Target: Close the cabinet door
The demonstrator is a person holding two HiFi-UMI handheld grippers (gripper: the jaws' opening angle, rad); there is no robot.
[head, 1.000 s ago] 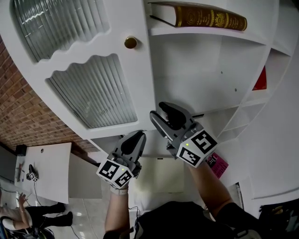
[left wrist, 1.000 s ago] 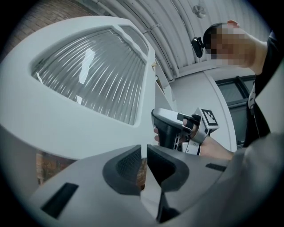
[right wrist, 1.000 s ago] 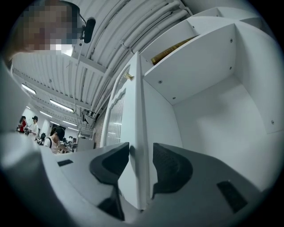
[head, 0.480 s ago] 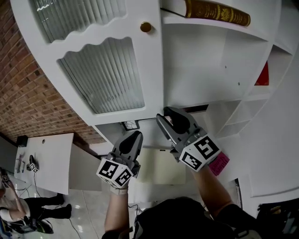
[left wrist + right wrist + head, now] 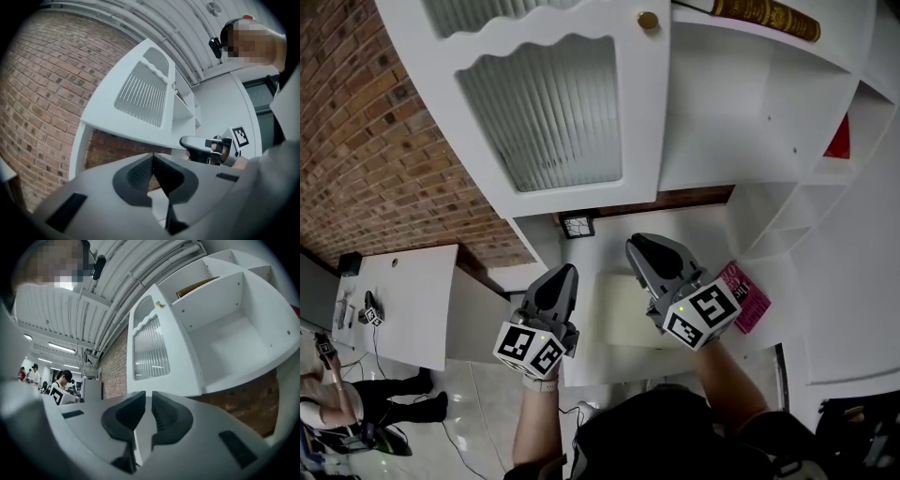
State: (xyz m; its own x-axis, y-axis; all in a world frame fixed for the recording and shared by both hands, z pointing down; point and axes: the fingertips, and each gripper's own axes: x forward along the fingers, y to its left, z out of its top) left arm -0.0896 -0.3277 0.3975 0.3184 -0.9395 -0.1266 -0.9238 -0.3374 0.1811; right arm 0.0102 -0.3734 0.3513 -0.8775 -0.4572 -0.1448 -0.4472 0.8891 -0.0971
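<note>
- Plainly, we have not begun: the door [image 5: 544, 103] stands wide open at upper left, its knob [image 5: 648, 20] untouched. All the closing is left to do.
- Our left gripper [image 5: 563, 275] sits below the door, jaws pressed together on nothing.
- Our right gripper [image 5: 644, 247], just beside it, has jaws all but together and is also empty. They have just been closing.
- Farther right, the shelves [image 5: 741, 103] lie bare to view.
- Against a second ago, both grippers sit lower under the cabinet, and the right jaws, then spread wide, have drawn in.
</note>
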